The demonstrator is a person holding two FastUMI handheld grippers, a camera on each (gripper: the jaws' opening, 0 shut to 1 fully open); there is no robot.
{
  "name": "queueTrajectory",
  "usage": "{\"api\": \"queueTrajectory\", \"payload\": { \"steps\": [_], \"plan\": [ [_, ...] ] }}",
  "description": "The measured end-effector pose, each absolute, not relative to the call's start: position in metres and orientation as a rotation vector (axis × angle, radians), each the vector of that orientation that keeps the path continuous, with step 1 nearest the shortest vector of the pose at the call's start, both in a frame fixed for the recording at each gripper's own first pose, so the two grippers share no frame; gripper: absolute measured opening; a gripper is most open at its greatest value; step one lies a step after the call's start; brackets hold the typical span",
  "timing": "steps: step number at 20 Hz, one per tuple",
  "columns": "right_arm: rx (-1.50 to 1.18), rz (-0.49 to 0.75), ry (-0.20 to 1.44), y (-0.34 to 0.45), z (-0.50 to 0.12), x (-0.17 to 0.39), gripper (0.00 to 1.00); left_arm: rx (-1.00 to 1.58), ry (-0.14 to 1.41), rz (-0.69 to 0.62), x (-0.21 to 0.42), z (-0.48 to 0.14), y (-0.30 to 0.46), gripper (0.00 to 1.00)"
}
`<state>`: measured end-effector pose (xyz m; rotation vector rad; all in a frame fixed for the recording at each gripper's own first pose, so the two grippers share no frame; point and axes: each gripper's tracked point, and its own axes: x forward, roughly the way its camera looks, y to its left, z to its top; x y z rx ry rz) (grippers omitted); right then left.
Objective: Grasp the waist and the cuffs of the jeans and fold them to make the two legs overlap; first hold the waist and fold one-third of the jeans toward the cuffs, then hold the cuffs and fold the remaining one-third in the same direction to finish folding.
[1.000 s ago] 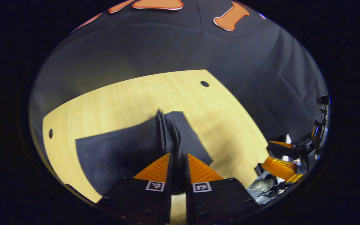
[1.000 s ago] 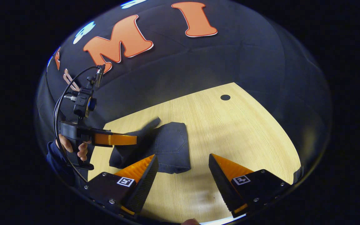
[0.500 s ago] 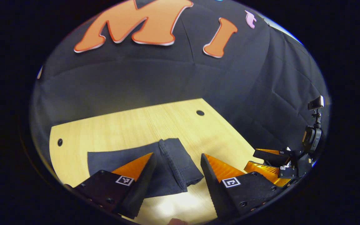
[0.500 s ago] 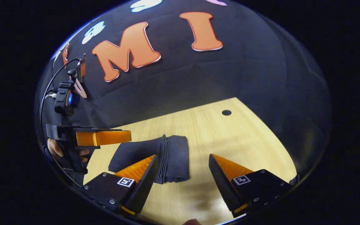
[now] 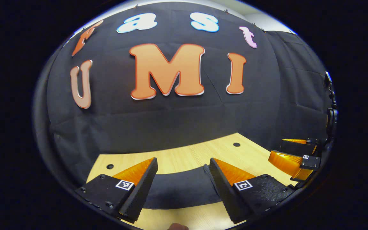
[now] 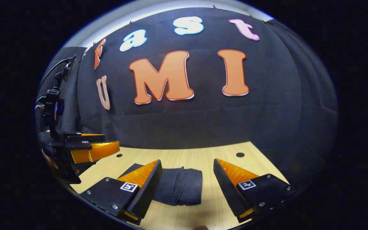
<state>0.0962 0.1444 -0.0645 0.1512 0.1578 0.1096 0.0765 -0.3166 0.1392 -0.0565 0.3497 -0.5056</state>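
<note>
In the left gripper view, the left gripper hangs with its fingers spread wide and nothing between them. The dark denim jeans, folded into a compact bundle, lie just ahead of and below its tips on the pale wooden table. Off to its right the right gripper shows, well apart from the cloth.

In the right gripper view, the left gripper sits far to the left. The right gripper is likewise parted and empty, the jeans lying flat between its tips, nearer the left one. Both stand clear, I judge, because the last fold looks laid.
</note>
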Motion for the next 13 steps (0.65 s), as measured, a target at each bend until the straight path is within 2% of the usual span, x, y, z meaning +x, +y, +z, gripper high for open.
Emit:
{"api": "queueTrajectory", "payload": {
  "steps": [7,12,13],
  "plan": [
    [-0.002,0.022,-0.056,0.161,0.003,0.046,0.97,-0.149,0.139,-0.395,0.023,0.189,-0.236,0.97],
    [0.0,0.046,-0.062,0.204,0.008,0.011,0.98,-0.161,0.107,-0.356,-0.021,0.191,-0.199,0.98],
    [-0.004,0.049,-0.067,0.211,0.011,0.004,0.9,-0.162,0.083,-0.351,-0.036,0.192,-0.191,0.96]
  ]
}}
